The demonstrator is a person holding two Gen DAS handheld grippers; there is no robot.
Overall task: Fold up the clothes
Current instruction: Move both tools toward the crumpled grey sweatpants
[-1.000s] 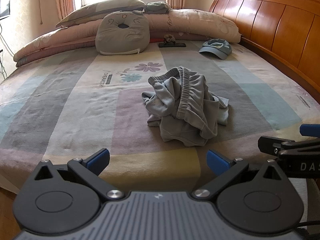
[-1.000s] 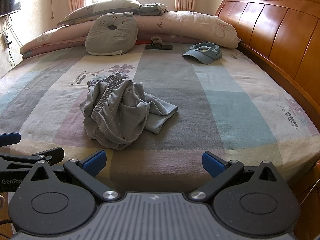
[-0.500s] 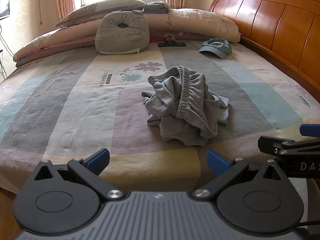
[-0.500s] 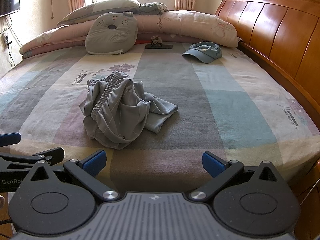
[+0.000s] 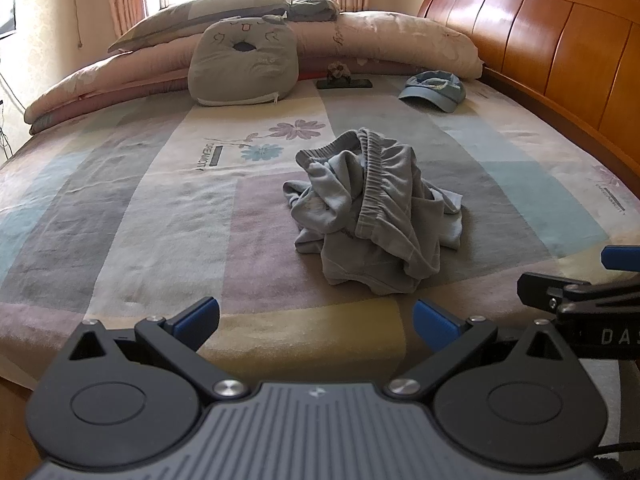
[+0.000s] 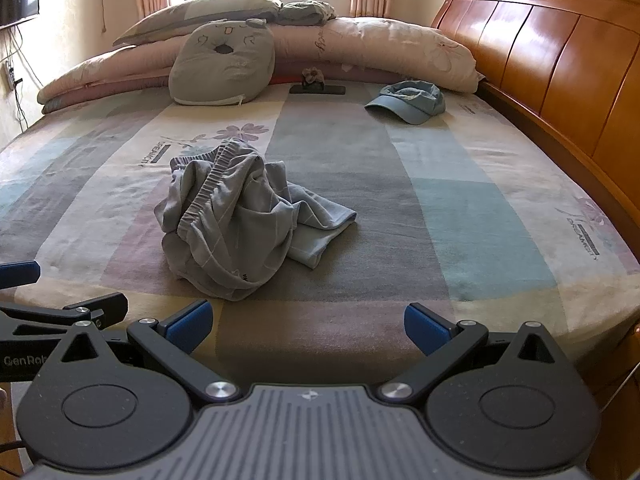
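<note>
- left claw (image 5: 316,316): spread wide, nothing between the blue pads (image 5: 198,314), hanging at the near edge of the bed (image 5: 120,208)
- right claw (image 6: 308,322): also spread wide and empty, at the same near edge, just beside the left one; each shows at the side of the other's view
- grey garment (image 5: 372,208): crumpled in a heap on the bedspread near mid-bed, elastic waistband (image 5: 374,184) running over the top of the pile, one flap lying flat toward the headboard side
- garment sits ahead of both claws, apart from them, no contact; from the left wrist view it's ahead and to the right, from the right wrist view ahead and to the left (image 6: 236,216)
- blue cap (image 5: 434,90): on the bed farther back, near the wooden headboard (image 5: 560,52), well apart from the garment
- grey face cushion (image 5: 244,64): leaning on the rolled quilt (image 5: 400,40) at the far side, under the window
- dark flat item (image 5: 344,83) with a small object on top, between the cushion and the cap; can't tell what it is
</note>
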